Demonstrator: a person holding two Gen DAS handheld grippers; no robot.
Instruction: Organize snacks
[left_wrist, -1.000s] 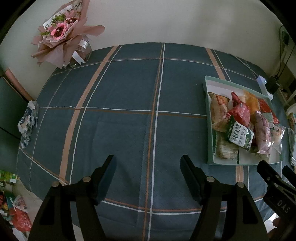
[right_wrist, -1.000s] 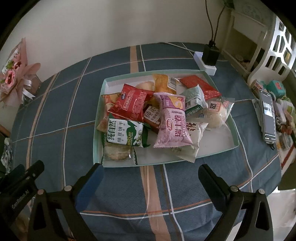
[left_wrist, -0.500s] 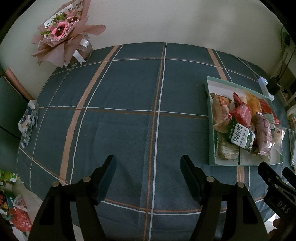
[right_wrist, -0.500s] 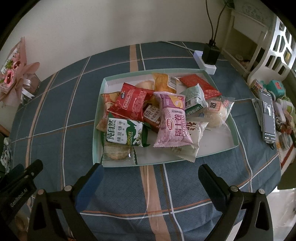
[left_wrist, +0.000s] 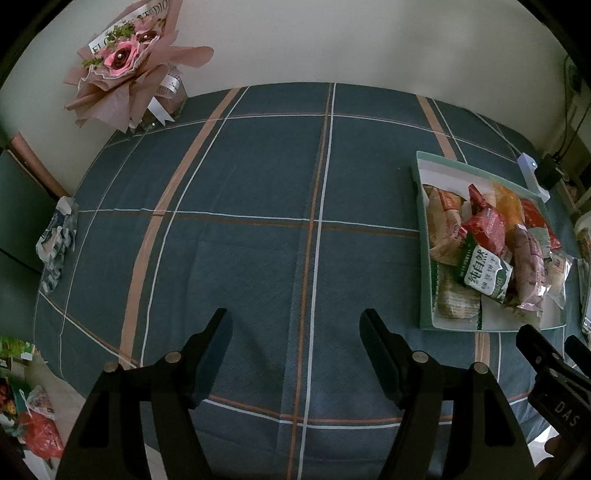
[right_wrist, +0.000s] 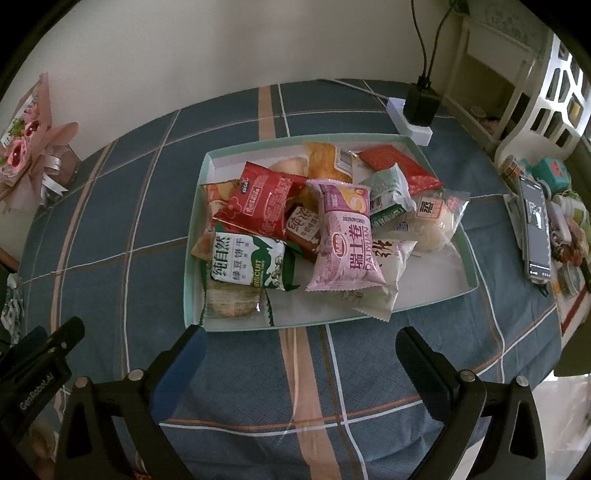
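Observation:
A shallow green-rimmed tray (right_wrist: 194, 236) on the blue plaid tablecloth holds several snack packets: a green biscuit pack (right_wrist: 251, 267), a red pack (right_wrist: 262, 201), a pink roll pack (right_wrist: 345, 240), an orange pack (right_wrist: 327, 158). My right gripper (right_wrist: 299, 332) is open and empty, just in front of the tray's near edge. My left gripper (left_wrist: 295, 315) is open and empty over bare cloth, left of the tray (left_wrist: 424, 236). The green biscuit pack (left_wrist: 484, 273) shows there too.
A pink flower bouquet (left_wrist: 129, 66) stands at the far left corner. A power strip with a black plug (right_wrist: 419, 107) lies behind the tray. A phone (right_wrist: 535, 229) and clutter sit at the right edge. A crumpled wrapper (left_wrist: 57, 240) lies at the left edge.
Both grippers have barely moved; the left view has drifted slightly left, so the tray sits a little further right. Both stay open.

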